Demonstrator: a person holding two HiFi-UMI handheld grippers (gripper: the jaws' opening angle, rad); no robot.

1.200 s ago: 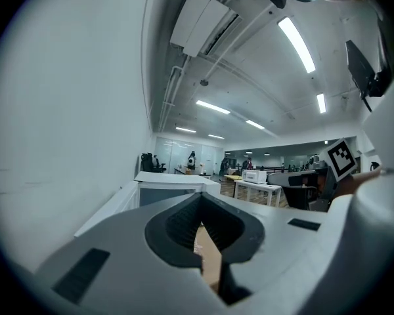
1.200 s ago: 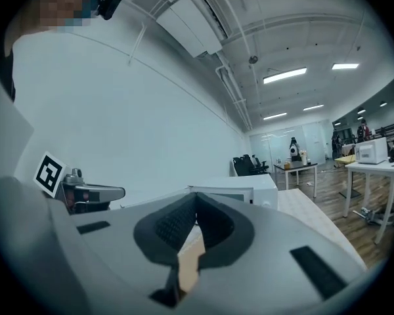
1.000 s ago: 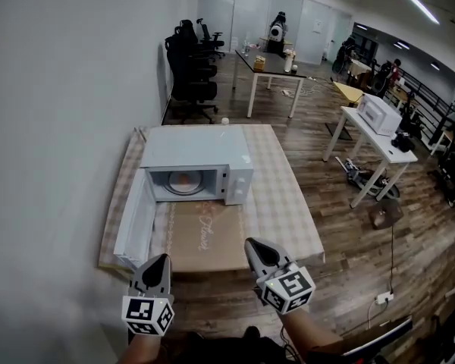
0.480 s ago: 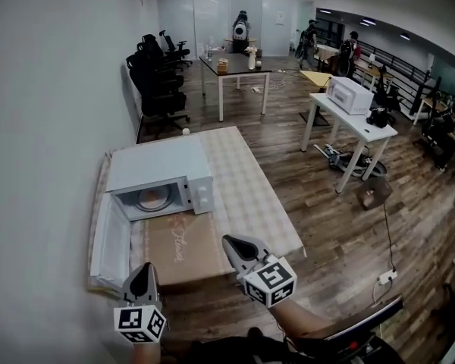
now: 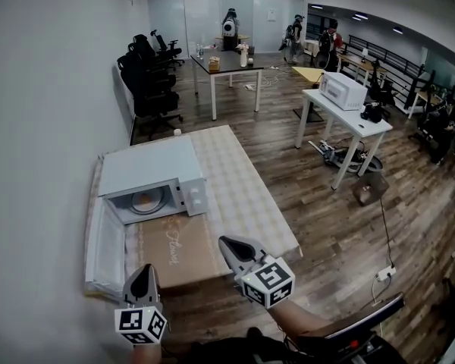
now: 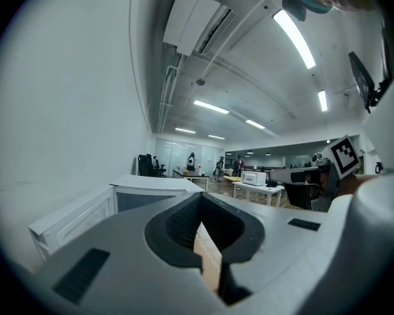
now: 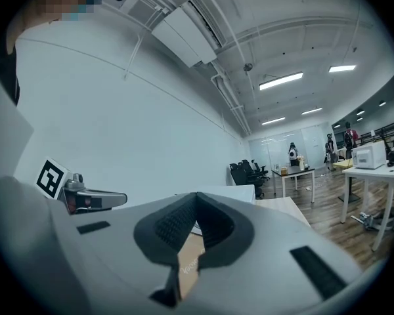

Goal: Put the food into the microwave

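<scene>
I hold both claws level at the near edge of the table [image 5: 246, 203] because there is nothing left for them to carry. The left claw [image 5: 144, 270] has its jaws pressed together on nothing, and so does the right claw [image 5: 231, 243]; only the brown mat [image 5: 180, 250] shows past their tips. The food [image 5: 145, 200] sits as an orange patch inside the microwave [image 5: 155, 174]. Its door [image 5: 105, 240] is swung out to the left and lies open, I judge because the placing is done and the shutting is not. Compared with a second ago, the head view has swung, so the microwave has slid left and looks more angled. The food, the door and both closed claws look unchanged.
</scene>
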